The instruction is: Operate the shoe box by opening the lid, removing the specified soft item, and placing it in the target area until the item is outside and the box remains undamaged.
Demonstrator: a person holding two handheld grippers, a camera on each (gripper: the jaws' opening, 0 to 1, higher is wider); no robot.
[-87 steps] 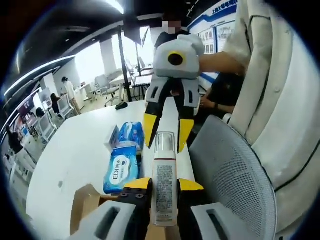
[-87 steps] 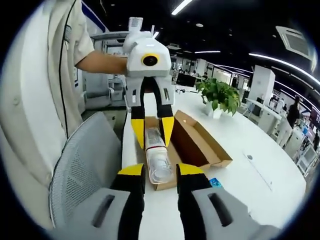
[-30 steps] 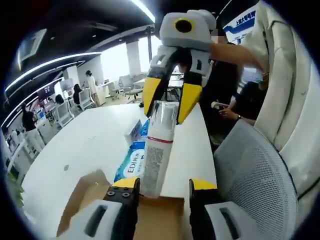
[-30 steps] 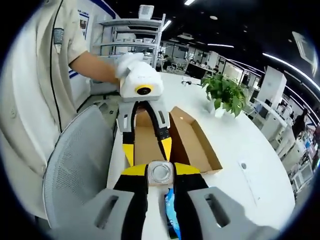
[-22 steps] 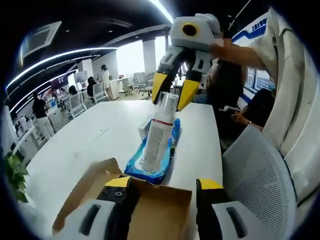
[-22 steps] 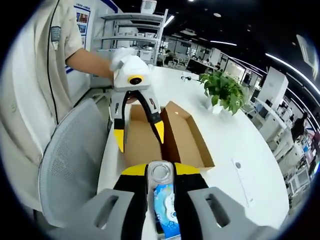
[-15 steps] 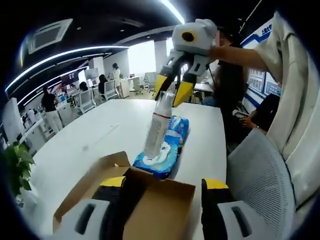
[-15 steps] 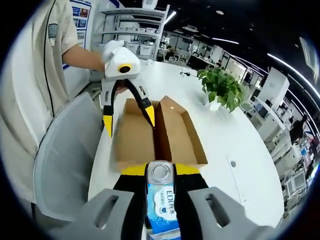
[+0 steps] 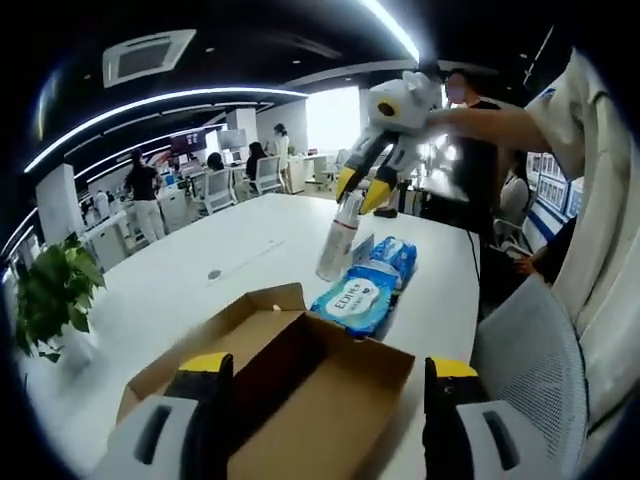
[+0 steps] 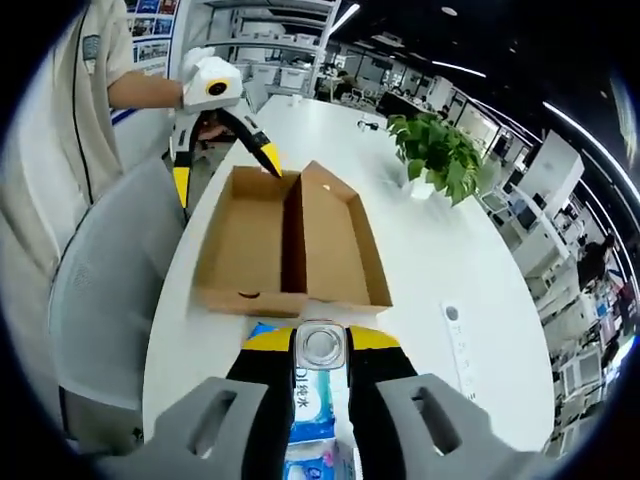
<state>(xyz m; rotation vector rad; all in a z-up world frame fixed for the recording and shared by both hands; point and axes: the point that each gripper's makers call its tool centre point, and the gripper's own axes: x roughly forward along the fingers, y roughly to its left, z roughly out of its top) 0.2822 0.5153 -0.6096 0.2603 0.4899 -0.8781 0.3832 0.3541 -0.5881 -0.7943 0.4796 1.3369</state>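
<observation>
The long white surface [image 10: 420,250] has bare room on the plant side; its near edge runs beside a grey mesh chair [image 10: 100,300]. The open brown cardboard shoe box [image 10: 290,240] lies flat on it, lid folded out alongside. Just past the box's end lie blue wet-wipe packs [image 9: 365,290]. My right tool [image 10: 321,345] is clenched on the clear-capped white bottle [image 9: 338,240], held tilted above the wipes (outside the box). My left tool [image 9: 320,375] hangs released, jaws wide, over the box's corner.
</observation>
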